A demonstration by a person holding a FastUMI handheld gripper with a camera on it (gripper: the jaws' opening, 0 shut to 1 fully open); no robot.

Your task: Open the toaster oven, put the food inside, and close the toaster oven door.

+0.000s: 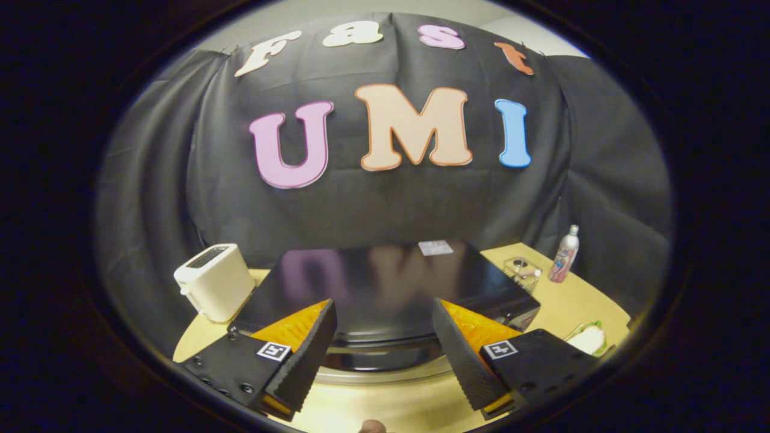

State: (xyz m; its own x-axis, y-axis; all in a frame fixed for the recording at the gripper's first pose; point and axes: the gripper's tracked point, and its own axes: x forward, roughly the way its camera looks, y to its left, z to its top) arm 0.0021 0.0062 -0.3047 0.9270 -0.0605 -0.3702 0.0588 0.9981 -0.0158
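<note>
Gripper point(384, 337) fingers spread, holding nothing, above the toaster oven point(385, 288). Door appears closed; opening step pending. Next: descend to the front handle point(385, 376).

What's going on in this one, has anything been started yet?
A hand-held gripper hangs open above the front of a black toaster oven on a wooden table, holding nothing. The oven's door looks closed. The food lies on the table right of the fingers. A white toaster stands left of the oven, a bottle and a clear container to its right.
</note>
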